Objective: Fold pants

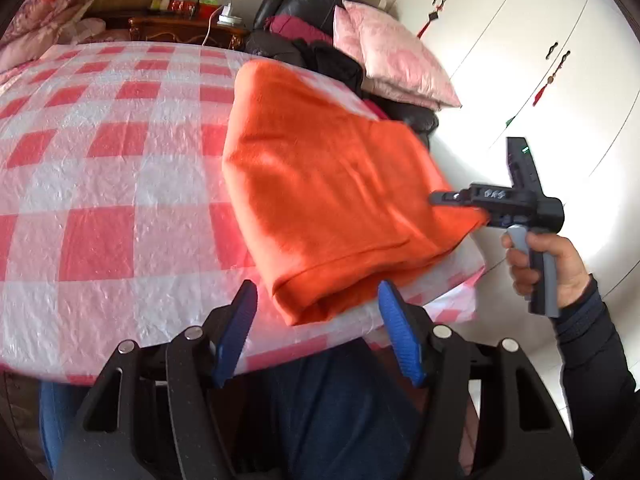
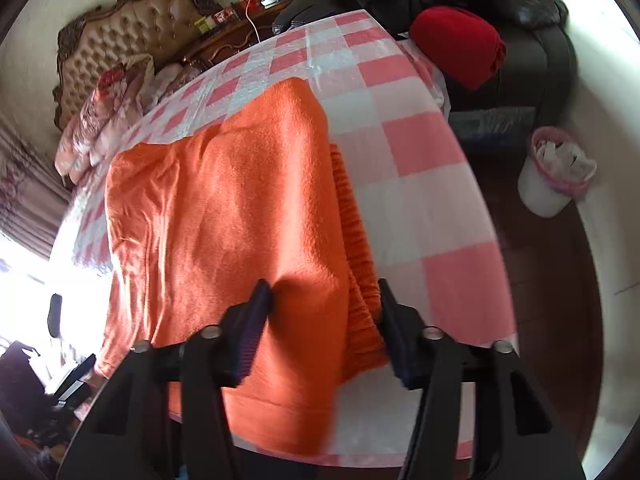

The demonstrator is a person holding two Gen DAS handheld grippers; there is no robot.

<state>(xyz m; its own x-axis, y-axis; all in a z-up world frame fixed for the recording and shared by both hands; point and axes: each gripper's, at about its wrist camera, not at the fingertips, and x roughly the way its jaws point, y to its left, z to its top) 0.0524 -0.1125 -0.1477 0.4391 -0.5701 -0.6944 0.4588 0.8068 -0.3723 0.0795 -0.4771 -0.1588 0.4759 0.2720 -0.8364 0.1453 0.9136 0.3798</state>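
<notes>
Both views are bright with daylight. In the right wrist view a blown-out white patch at the left edge marks a window (image 2: 24, 272), and light from it rakes across the orange pants (image 2: 240, 208), leaving a soft dark shadow beside the left finger. In the left wrist view the white wardrobe (image 1: 520, 52) at the upper right is nearly washed out, and the plastic-covered checked sheet (image 1: 100, 184) shows a faint crinkled sheen. Fisheye distortion bows the bed edges and darkens the corners of both frames. Motion blur softens the lower and right parts of the right wrist view; the near fingers look slightly soft.
</notes>
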